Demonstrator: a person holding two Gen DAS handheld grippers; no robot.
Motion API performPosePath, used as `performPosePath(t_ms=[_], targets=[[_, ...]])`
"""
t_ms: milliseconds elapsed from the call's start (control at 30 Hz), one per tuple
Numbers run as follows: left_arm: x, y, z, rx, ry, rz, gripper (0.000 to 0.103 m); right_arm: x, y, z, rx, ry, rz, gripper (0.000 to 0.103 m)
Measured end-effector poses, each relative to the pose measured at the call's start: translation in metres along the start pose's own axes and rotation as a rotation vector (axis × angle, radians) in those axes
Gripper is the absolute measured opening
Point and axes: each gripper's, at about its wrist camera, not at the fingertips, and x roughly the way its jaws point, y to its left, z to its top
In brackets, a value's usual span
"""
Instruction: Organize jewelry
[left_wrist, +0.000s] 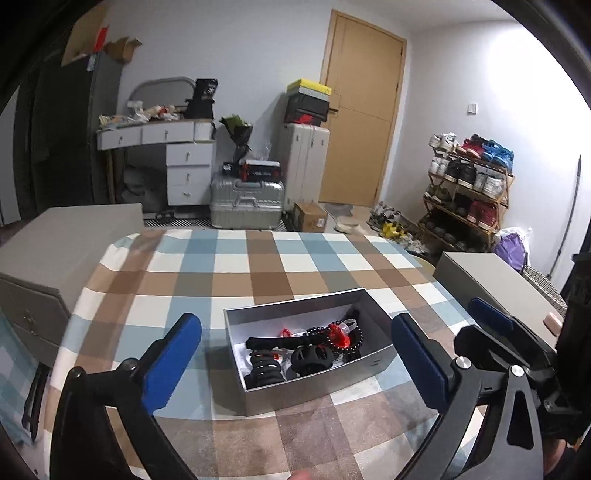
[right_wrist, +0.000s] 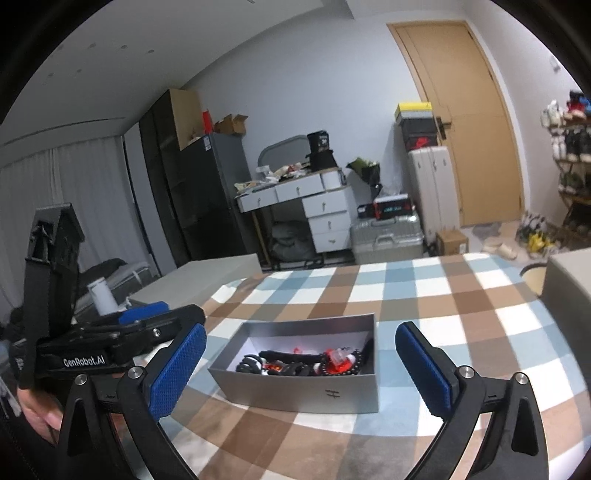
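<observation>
An open grey box (left_wrist: 373, 363) sits on the checked tablecloth; it also shows in the right wrist view (right_wrist: 295, 391). Inside lie black hair ties and clips (left_wrist: 306, 360), a black bead bracelet (left_wrist: 351, 341) and a red piece (left_wrist: 336, 332); the same jewelry (right_wrist: 295, 363) shows from the right. My left gripper (left_wrist: 295, 362) is open and empty, hovering just before the box. My right gripper (right_wrist: 301, 373) is open and empty, also just before the box. The right gripper shows in the left wrist view (left_wrist: 491, 321), and the left one in the right wrist view (right_wrist: 144, 317).
A grey drawer chest (left_wrist: 55, 251) stands at the table's left, a grey box (left_wrist: 491, 277) at the right. The checked tablecloth (left_wrist: 258, 266) stretches beyond the box. Behind are a desk, suitcases (left_wrist: 245, 201), a door and a shoe rack (left_wrist: 469, 192).
</observation>
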Motion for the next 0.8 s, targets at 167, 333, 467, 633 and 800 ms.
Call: performPosePath(t_ms=[167, 333, 467, 633, 800], targets=[[-0.017, 0.012, -0.013, -0.047, -0.182, 0.073, 0.101, -0.012, 0.009, -0.010, -0.065, -0.050, -0.057, 0.103], [-0.016, 0.018, -0.027, -0.037, -0.237, 0.132, 0.101, -0.013, 0.016, -0.025, -0.133, -0.051, -0.104, 0.103], [-0.008, 0.021, -0.034, -0.012, -0.214, 0.162, 0.101, -0.013, 0.022, -0.037, -0.198, -0.043, -0.133, 0.103], [-0.004, 0.022, -0.048, -0.011, -0.162, 0.147, 0.101, -0.010, 0.024, -0.042, -0.214, -0.025, -0.146, 0.103], [-0.006, 0.016, -0.053, 0.008, -0.153, 0.162, 0.101, -0.011, 0.019, -0.041, -0.190, -0.026, -0.151, 0.103]])
